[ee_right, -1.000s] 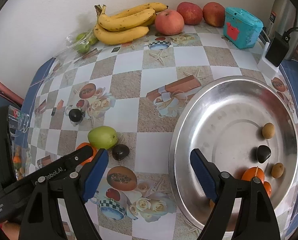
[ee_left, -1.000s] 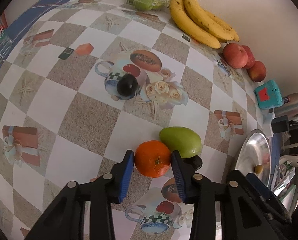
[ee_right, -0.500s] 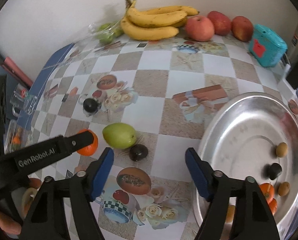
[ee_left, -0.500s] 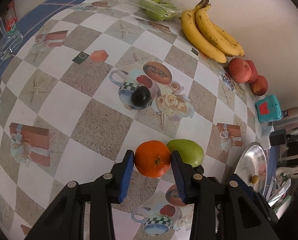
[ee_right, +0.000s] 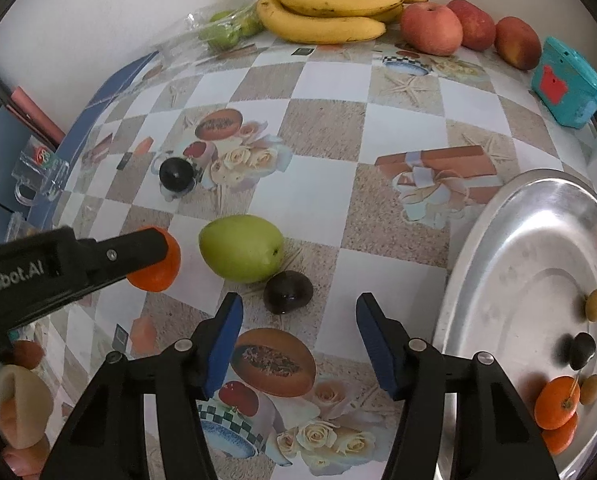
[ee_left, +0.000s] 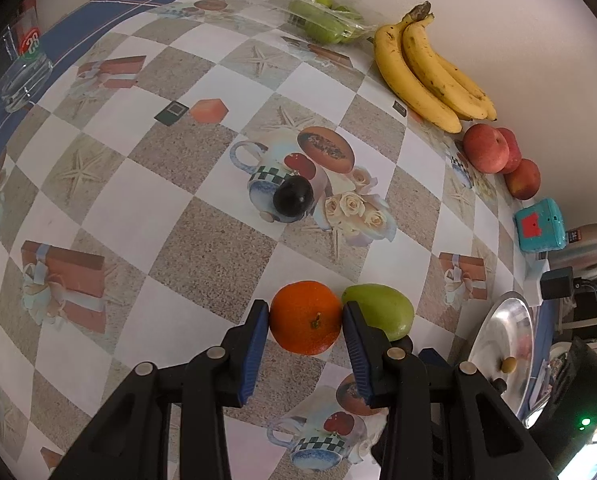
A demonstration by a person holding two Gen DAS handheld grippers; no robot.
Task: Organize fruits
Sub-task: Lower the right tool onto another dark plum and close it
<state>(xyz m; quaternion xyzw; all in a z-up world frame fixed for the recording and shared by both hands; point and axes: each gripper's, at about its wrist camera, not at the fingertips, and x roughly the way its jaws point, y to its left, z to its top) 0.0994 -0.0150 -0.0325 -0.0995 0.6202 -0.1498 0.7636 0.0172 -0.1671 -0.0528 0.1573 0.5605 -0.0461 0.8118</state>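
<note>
My left gripper (ee_left: 304, 318) is shut on an orange tangerine (ee_left: 305, 317), held above the checked tablecloth; the same tangerine (ee_right: 158, 260) shows in the right wrist view, partly hidden by the left finger. A green mango (ee_right: 240, 248) lies beside it, with a dark plum (ee_right: 287, 291) next to it. Another dark plum (ee_left: 293, 199) lies farther back. My right gripper (ee_right: 298, 326) is open and empty, just in front of the near plum. A steel plate (ee_right: 498, 240) at the right holds tangerines, a dark plum and small brown fruits.
Bananas (ee_right: 330, 12), red apples (ee_right: 432, 28) and a bag of green fruit (ee_right: 226, 30) line the back wall. A teal box (ee_right: 566, 84) stands at the back right. A glass mug (ee_left: 16, 80) sits at the left table edge.
The left gripper has lifted the tangerine up off the cloth, away from the mango. The right gripper has moved left and forward, from over the plate toward the near plum.
</note>
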